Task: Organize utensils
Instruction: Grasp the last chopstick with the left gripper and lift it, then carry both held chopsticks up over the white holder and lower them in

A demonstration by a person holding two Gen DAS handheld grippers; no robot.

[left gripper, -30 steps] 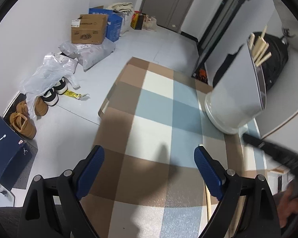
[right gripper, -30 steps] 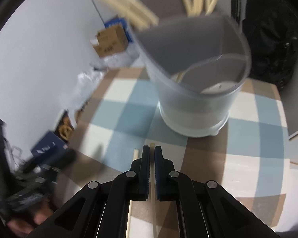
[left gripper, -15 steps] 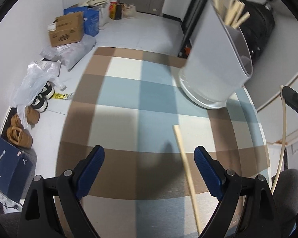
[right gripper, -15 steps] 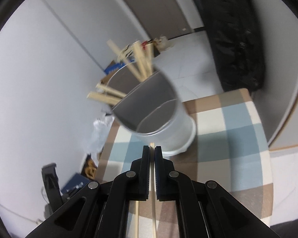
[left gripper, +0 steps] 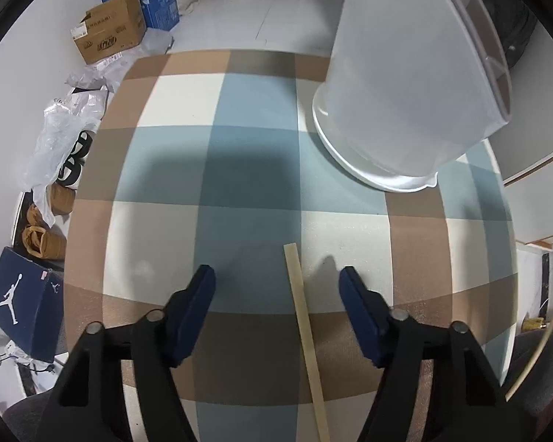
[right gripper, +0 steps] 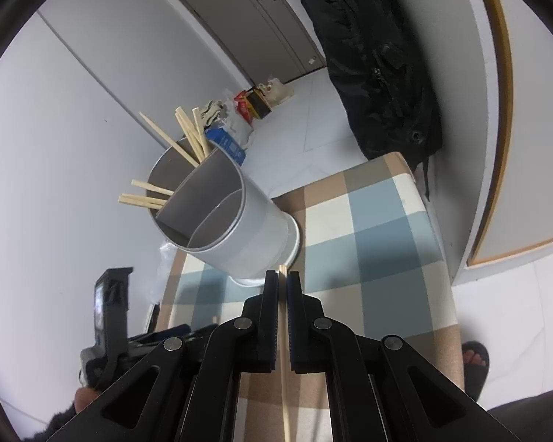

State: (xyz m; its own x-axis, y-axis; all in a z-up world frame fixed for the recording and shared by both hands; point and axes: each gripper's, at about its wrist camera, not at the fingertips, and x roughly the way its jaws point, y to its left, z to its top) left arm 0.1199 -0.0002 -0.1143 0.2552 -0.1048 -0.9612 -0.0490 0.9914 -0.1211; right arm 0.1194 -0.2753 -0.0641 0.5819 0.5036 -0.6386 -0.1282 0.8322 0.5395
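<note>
**Chopstick sorting: two pieces outstanding**

Left gripper (left gripper: 276, 283): jaws have just been closing, part open, straddling the loose chopstick (left gripper: 306, 335) lying on the checked table (left gripper: 239, 110); no pad contact, whereas a second ago no chopstick lay between them. Centre: the divided holder (right gripper: 232, 221) already contains several chopsticks (right gripper: 188, 136). Right gripper (right gripper: 282, 283): clamped on one held chopstick (right gripper: 284, 397), now raised farther from the holder than before. Judged remaining: insert both.
</note>
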